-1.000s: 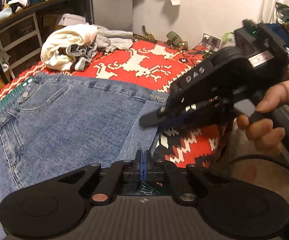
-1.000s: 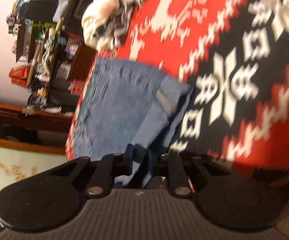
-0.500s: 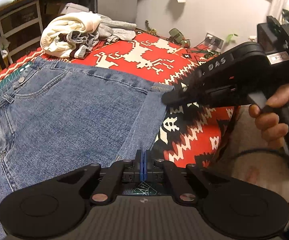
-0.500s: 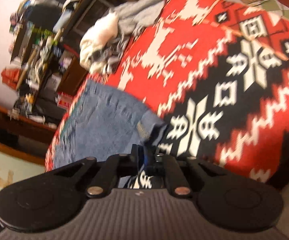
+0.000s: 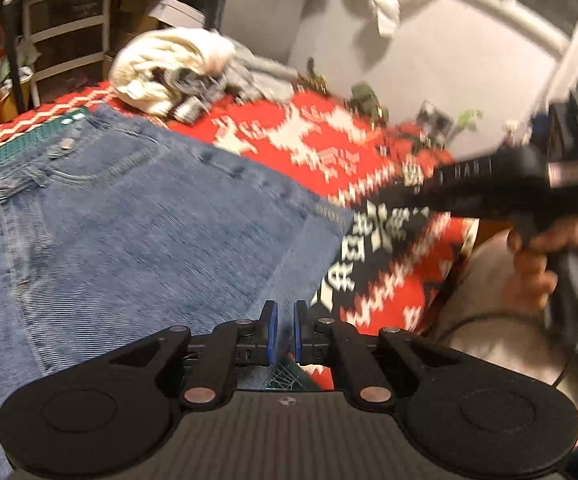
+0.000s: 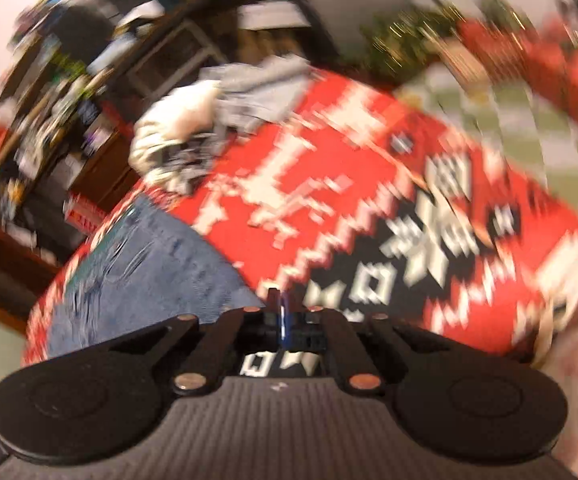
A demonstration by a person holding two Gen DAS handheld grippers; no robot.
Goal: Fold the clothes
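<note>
The jeans are lying spread flat on a red patterned blanket – what lies under it cannot be told. They look doubled, one layer over another, with a hem edge at the right; whether a further fold is wanted is not settled by the pictures. Their long axis is running from the waistband at far left toward that hem at right. The left claw is being held slightly open over the near denim edge, with nothing pinched. The right claw is looking shut and empty in its own blurred view – it is being held above the blanket, past the hem. A pile of clothes is lying beyond.
</note>
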